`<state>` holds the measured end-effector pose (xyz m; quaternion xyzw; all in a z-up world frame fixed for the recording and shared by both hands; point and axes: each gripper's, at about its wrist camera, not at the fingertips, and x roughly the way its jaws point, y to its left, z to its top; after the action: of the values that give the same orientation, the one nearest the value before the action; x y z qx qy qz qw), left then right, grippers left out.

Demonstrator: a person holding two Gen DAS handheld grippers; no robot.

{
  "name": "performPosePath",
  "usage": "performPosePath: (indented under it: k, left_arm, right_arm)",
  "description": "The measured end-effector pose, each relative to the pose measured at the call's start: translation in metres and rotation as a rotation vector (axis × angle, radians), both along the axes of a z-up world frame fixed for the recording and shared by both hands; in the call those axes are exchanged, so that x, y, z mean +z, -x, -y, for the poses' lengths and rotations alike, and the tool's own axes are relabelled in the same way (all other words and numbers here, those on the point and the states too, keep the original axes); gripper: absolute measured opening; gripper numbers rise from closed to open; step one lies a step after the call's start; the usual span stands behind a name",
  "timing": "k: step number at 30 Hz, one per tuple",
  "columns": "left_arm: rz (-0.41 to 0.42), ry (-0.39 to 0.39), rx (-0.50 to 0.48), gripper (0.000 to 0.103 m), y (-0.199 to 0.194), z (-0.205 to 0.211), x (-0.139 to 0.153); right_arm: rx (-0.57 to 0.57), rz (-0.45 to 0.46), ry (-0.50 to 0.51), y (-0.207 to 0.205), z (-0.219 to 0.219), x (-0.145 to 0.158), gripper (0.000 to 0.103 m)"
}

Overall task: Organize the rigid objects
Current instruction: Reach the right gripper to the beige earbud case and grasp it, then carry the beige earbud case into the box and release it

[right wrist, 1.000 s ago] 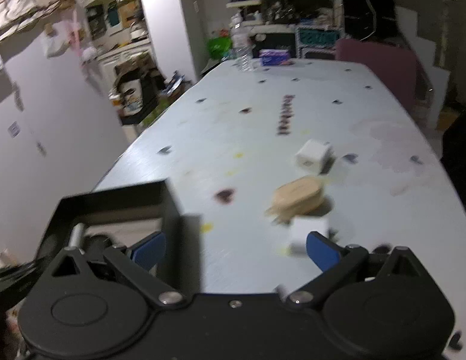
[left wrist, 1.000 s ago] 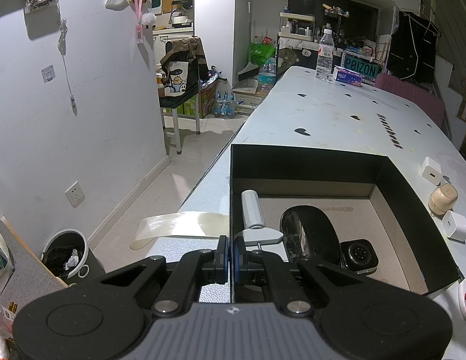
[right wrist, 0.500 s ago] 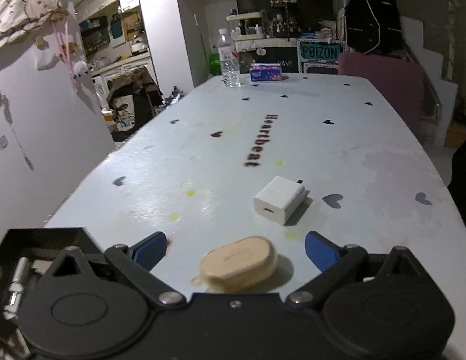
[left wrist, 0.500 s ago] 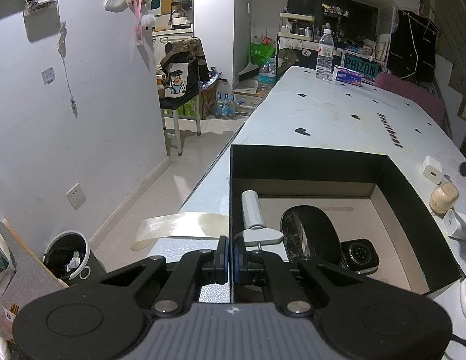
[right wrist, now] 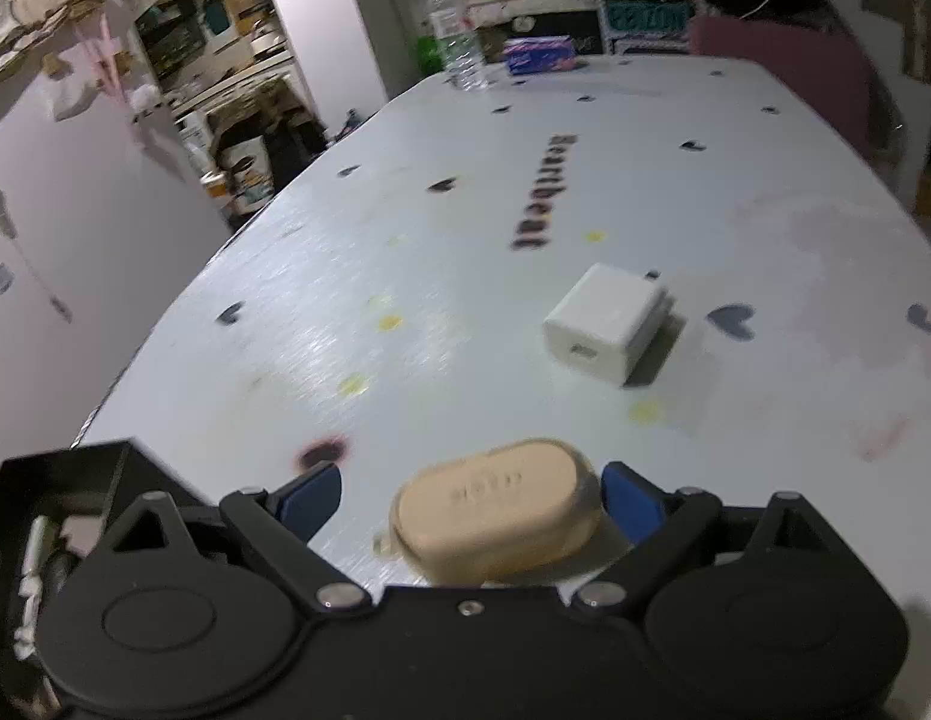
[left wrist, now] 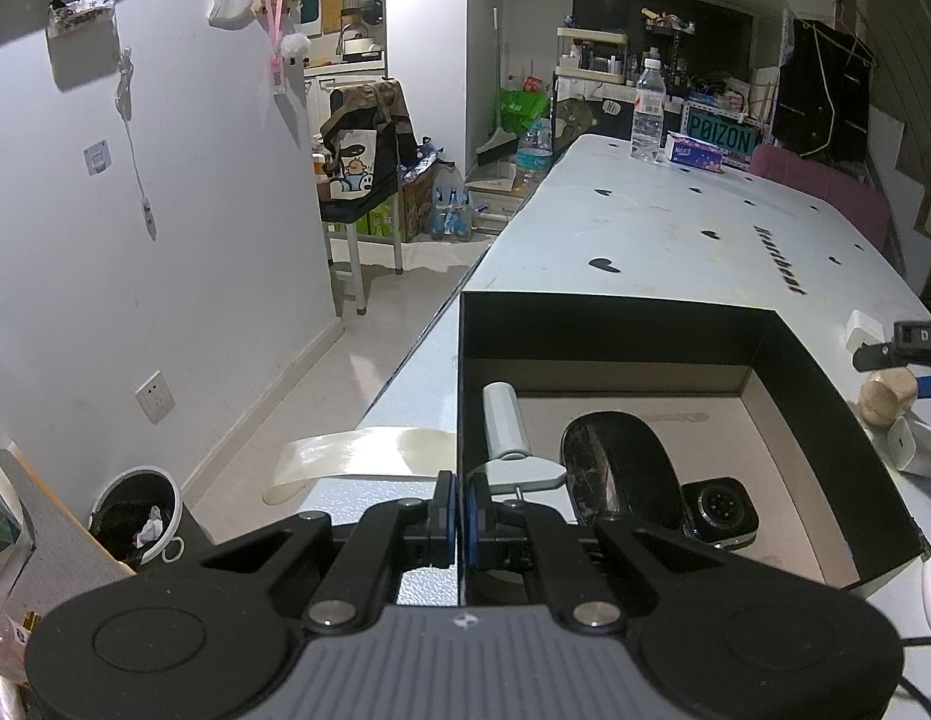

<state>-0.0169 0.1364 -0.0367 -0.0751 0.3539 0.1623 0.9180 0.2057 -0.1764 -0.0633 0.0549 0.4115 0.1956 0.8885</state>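
Fingers [right wrist: 630,495] astride crosswise beige case [right wrist: 498,516]

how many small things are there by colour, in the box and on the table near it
black, in the box: 2, mouse and watch
grey: 1, roller
white: 2, charger and charger
beige: 1, case
total: 6

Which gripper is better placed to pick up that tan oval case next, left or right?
Right. The right gripper is open with the tan oval case between its fingers on the table. The left gripper is shut on the black box wall.
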Motion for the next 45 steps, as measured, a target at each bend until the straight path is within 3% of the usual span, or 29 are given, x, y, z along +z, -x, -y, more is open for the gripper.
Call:
performPosePath:
  k: [7, 15, 23, 27, 38, 45]
  left_arm:
    - [0.001, -0.002, 0.0, 0.003, 0.0, -0.002, 0.0]
    - [0.001, -0.002, 0.0, 0.003, 0.0, -0.001, 0.0]
    - [0.001, -0.003, 0.0, 0.003, 0.0, -0.001, 0.0]
    - [0.001, -0.003, 0.0, 0.003, 0.0, -0.001, 0.0]
    - [0.001, -0.005, 0.0, 0.003, 0.001, -0.001, 0.0]
    - [0.002, -0.004, 0.0, 0.003, 0.001, 0.001, 0.0]
  right_arm:
    - [-0.009, -0.008, 0.083, 0.012, -0.016, -0.001, 0.094]
    - [-0.083, 0.012, 0.146, 0.012, -0.022, 0.0, 0.078]
    - [-0.063, 0.048, 0.189, 0.018, -0.028, 0.003, 0.077]
    - [-0.052, 0.074, 0.159, 0.027, -0.029, 0.015, 0.077]
    - [0.042, 0.161, -0.037, 0.082, -0.061, 0.073, 0.077]
    - [0.176, 0.126, 0.023, 0.098, -0.128, 0.074, 0.077]
